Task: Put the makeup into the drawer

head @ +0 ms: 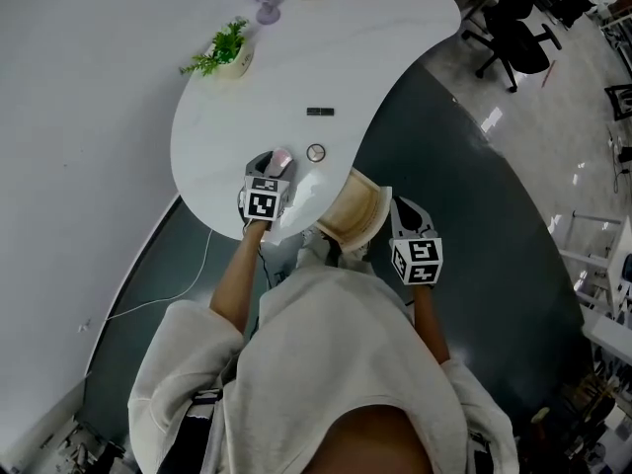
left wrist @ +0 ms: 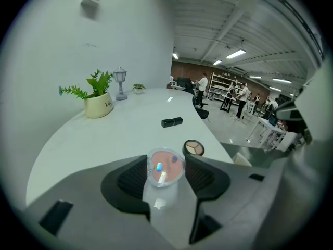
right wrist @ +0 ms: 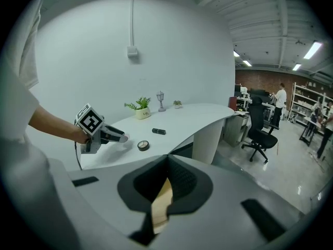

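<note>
Pink compact [left wrist: 165, 166], round, face up, clamped between left claw [head: 273, 162] jaws.

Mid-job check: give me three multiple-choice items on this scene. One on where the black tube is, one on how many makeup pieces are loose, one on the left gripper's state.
1. Where is the black tube?
A) on the table, beyond the round palette
B) in the left gripper
C) stacked on the round palette

2. How many makeup pieces lie loose on the table?
A) one
B) two
C) four

3. The left gripper is:
A) open and empty
B) shut on the pink compact
C) shut on the black tube

Key:
1 A, it lies flat on the white top.
2 B, only the tube and the palette lie there.
3 B, both pads press the compact's sides.
</note>
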`<state>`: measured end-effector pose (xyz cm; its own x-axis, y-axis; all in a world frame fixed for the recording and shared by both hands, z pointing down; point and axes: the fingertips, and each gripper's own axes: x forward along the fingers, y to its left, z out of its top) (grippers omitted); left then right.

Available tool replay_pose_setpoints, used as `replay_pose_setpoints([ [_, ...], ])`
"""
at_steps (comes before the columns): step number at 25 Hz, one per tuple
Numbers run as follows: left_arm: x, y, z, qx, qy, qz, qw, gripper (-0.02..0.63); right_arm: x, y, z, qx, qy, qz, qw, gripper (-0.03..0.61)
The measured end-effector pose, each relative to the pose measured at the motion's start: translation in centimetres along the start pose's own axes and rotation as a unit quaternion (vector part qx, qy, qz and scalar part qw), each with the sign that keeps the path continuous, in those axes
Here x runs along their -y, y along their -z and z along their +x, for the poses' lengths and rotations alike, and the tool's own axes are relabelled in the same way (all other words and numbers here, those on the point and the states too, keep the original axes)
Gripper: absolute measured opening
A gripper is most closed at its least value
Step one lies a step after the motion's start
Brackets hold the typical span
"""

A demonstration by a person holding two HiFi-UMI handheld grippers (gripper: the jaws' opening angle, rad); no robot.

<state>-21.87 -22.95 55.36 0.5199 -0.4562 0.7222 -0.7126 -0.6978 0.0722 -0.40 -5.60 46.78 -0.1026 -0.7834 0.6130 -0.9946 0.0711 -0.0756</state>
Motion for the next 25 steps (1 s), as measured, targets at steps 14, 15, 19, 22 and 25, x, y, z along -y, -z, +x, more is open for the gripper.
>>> replay_pose_setpoints([
  [14, 8.8, -1.9, -4.1, 0.038, 0.039, 0.045, 0.9975, 0.225, 2.8, 4.0, -1.9, 0.004, 0.002, 0.043, 0.999, -0.002],
  [15, 9.5, -2.1, -4.2, 0.039, 0.043, 0.048, 0.9971, 0.225, 3.1, 4.3, -2.0, 0.003, 0.003, 0.045, 0.999, -0.003],
  [19, 12.4, -2.6, -3.8, 0.043, 0.062, 0.063, 0.9951, 0.224, 4.3, 5.5, -2.4, -0.001, 0.004, 0.055, 0.998, -0.002],
  [22, 14.8, -3.0, -3.0, 0.043, 0.082, 0.073, 0.993, 0.224, 5.1, 6.4, -2.4, -0.006, 0.001, 0.059, 0.998, -0.002],
  [25, 17.5, -2.7, -2.1, 0.037, 0.101, 0.082, 0.9907, 0.224, 5.9, 7.3, -2.5, -0.011, 0.001, 0.065, 0.998, -0.002],
])
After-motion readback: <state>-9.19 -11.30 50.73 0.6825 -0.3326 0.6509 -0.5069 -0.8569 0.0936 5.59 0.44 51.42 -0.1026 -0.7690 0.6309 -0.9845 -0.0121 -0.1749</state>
